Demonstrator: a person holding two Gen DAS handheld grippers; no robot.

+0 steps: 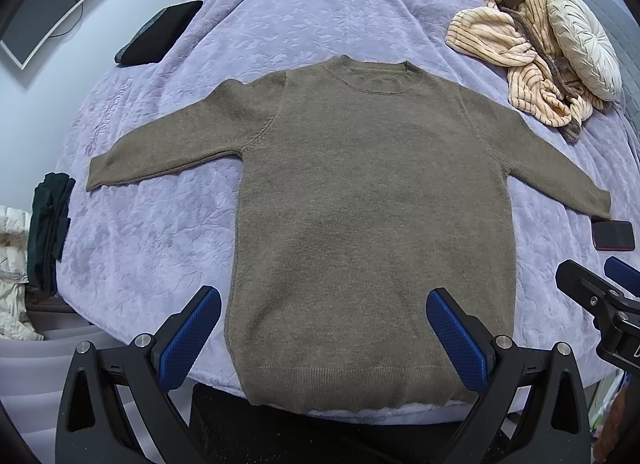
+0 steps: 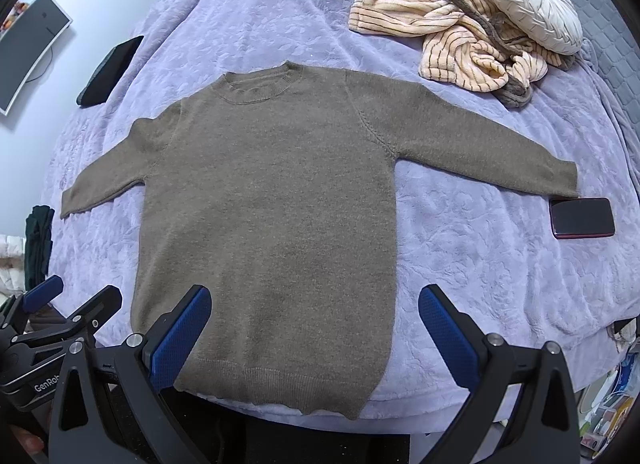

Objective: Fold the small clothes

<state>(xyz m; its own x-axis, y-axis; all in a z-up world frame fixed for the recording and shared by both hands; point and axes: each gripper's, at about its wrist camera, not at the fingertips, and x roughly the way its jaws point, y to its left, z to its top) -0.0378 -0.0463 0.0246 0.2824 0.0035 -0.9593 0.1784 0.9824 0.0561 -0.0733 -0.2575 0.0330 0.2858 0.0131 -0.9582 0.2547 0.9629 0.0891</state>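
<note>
Brown knit is lying flat across the lavender blanket point(image 1: 168, 232): the sweater point(image 1: 372, 200) is facing up with both sleeves stretched out to the sides, its collar pointing away and its ribbed hem sitting at the near edge of the bed. The left gripper point(image 1: 324, 338) is hovering above the hem with its 2 blue-padded fingers point(image 1: 190, 338) spread wide, gripping nothing. The right gripper point(image 2: 314, 334) is hanging over the sweater's lower right part, likewise released and carrying nothing. A phone point(image 2: 582, 217) is resting just below the right sleeve's cuff. A striped peach garment point(image 2: 452, 40) is lying crumpled beyond the right shoulder, touching a round cream cushion point(image 2: 528, 0). A dark folded item point(image 1: 160, 34) is sitting beyond the left sleeve.
</note>
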